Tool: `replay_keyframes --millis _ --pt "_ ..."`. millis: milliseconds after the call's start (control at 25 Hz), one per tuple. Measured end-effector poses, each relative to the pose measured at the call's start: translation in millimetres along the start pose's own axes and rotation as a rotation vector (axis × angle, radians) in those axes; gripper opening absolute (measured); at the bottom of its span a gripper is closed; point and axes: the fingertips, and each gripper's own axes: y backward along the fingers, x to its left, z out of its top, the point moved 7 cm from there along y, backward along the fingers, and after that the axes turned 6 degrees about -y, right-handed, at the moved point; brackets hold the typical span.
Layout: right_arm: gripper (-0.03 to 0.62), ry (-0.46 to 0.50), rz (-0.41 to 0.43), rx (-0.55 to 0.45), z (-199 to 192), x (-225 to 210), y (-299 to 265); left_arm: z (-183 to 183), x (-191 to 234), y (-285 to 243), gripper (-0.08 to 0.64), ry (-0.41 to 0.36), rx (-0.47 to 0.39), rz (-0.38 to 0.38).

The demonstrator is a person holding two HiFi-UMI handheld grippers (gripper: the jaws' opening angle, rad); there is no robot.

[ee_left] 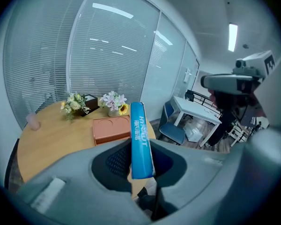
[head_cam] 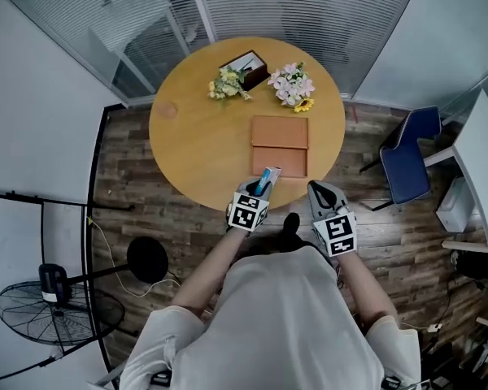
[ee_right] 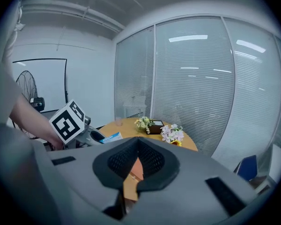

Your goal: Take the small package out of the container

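Observation:
My left gripper [head_cam: 259,188] is shut on a small blue package [head_cam: 264,180], which stands up between its pads above the table's near edge. In the left gripper view the package [ee_left: 141,142] rises out of the gripper [ee_left: 140,159], printed side showing. The container, a flat orange-brown box [head_cam: 280,145] with its lid closed, lies on the round wooden table [head_cam: 195,136] just beyond both grippers. My right gripper [head_cam: 320,190] hovers to the right of the left one, off the table's edge. Its jaws [ee_right: 136,146] meet at the tips with nothing between them.
Two flower bunches [head_cam: 291,84] [head_cam: 226,84] and a dark box [head_cam: 246,67] sit at the table's far side, and a small pink cup [ee_left: 33,121] at its left. A blue chair [head_cam: 411,157] stands to the right, a floor fan [head_cam: 49,303] at the lower left.

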Motion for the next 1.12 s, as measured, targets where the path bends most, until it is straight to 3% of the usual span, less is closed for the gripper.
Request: replay_keyframes --millis 440,760,1120 --pt "0.003 0.009 -0.073 -0.071 16 73 64 -8 -5 104 0.071 -0.01 -0.14 -0.019" --pt "0.003 -0.037 -0.13 -0.129 30 77 106 16 -8 163 0.071 -0.002 -0.259 0.0" --pt "0.004 -0.05 -0.081 -0.148 30 64 123 44 -23 206 0.071 -0.017 -0.389 0.031"
